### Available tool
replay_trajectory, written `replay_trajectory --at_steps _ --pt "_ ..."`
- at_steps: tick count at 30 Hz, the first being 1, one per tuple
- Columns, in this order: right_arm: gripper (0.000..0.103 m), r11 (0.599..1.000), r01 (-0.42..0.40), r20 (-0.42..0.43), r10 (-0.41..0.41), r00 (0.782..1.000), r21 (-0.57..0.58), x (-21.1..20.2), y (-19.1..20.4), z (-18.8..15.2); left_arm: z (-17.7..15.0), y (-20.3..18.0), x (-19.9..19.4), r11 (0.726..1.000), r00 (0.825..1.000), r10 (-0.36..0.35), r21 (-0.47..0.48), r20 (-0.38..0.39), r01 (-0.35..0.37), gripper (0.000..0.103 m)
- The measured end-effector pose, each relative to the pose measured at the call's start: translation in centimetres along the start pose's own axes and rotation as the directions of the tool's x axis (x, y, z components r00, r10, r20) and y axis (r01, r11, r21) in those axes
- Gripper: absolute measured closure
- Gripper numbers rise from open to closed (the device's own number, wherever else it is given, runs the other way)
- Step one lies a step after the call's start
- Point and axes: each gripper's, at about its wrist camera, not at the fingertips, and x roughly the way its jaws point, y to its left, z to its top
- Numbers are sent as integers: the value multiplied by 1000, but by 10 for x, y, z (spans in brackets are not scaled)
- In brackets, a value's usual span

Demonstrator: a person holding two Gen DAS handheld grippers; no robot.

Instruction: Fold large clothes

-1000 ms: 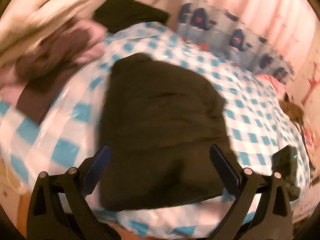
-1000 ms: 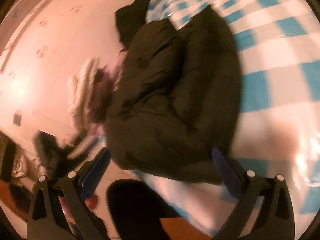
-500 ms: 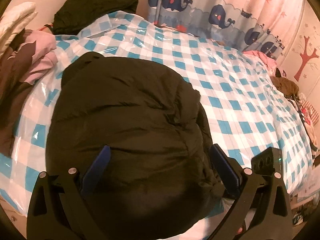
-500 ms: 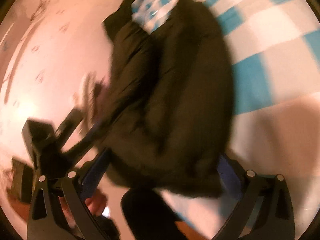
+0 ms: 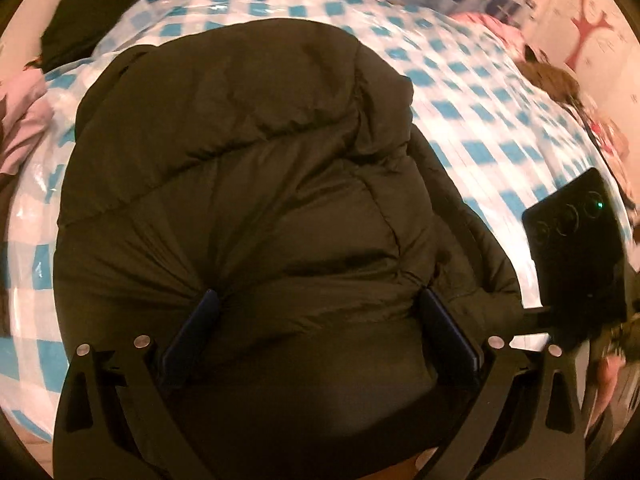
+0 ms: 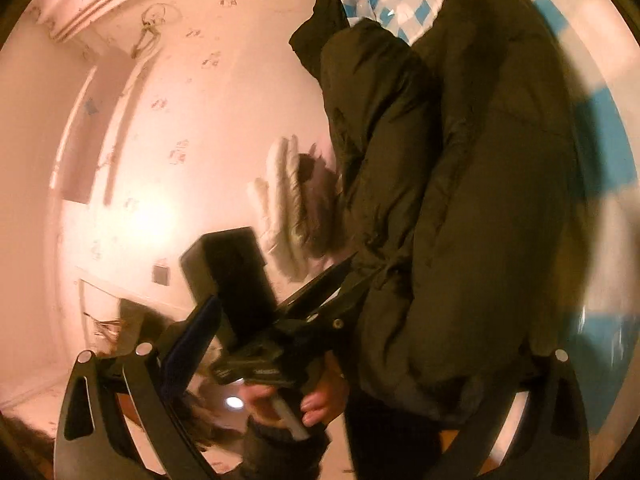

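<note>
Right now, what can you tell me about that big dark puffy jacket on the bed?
The jacket is a dark olive-black puffer with stitched, padded panels and a slightly shiny, nylon-looking shell. It lies bunched and folded over itself on the blue-and-white checked bed cover, near the bed's edge. The left claw is open, its blue fingers pressed into the near part of the padding, which puckers around them. In the right wrist view the jacket appears as a thick, doubled-up roll.
</note>
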Motion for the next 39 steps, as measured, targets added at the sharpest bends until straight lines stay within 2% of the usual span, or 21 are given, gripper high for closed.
replay_trajectory --at_steps 3,5,7,10,11,14,16,17,19,22,25,27,29,30,31,33,34,36,37,38,39 --pt "5 994 109 50 -109 993 2 -25 -6 1 -2 7 -24 1000 997 -24 -2 67 25 8" --pt "5 971 237 173 -229 958 -31 -47 6 17 3 27 -54 998 983 -4 -62 186 15 8" --pt "5 952 304 257 -285 923 -34 -63 16 36 15 45 -72 993 964 21 -115 264 9 8" --pt "5 904 426 250 -406 879 -30 -43 12 81 39 62 -69 987 958 27 -159 284 20 8" --pt "5 902 431 219 -420 881 -2 -32 2 90 46 62 -58 989 962 28 -147 272 13 8" --pt "5 952 303 82 -306 949 47 12 -27 102 51 70 4 990 991 10 -143 131 9 8" --pt "5 979 197 64 -200 978 51 22 -26 96 39 69 21 987 988 33 -158 149 -9 8" --pt "5 994 97 58 -99 993 48 21 -21 92 34 66 23 987 988 22 -158 150 2 8" --pt "5 999 -5 48 3 999 44 11 -9 85 26 56 23 986 989 -8 -161 151 33 8" --pt "5 1000 -2 49 3 999 -15 -11 11 69 18 32 17 986 986 -54 -148 159 77 8" --pt "5 988 155 47 -154 987 -1 -34 2 65 17 12 22 997 989 -27 -72 147 38 8" --pt "5 957 289 159 -287 945 12 -69 1 66 19 15 15 998 987 -7 -65 157 17 8" --pt "5 907 419 295 -389 873 -47 -90 24 69 18 27 -16 994 970 0 -109 244 28 8" --pt "5 889 451 333 -402 853 -83 -93 36 71 18 29 -25 994 962 15 -108 274 16 8" --pt "5 855 497 365 -420 831 -148 -86 54 79 19 31 -37 996 949 45 -92 313 -17 8" --pt "5 758 605 366 -506 781 -243 -55 74 94 24 34 -39 997 945 48 -68 322 -27 8" --pt "5 639 715 362 -619 697 -285 -27 74 109 26 37 -27 998 960 26 -60 279 -9 8" --pt "5 452 845 328 -782 530 -287 -2 40 128 24 38 -1 997 984 -37 -60 174 48 8" --pt "5 421 862 278 -824 494 -283 5 11 137 19 39 14 998 984 -23 -49 175 32 8" --pt "5 439 856 202 -844 497 -273 13 -24 139 13 39 18 999 981 -12 -37 196 20 8" --pt "5 435 860 193 -851 489 -266 12 -30 138 11 39 18 999 983 -19 -28 184 25 8"
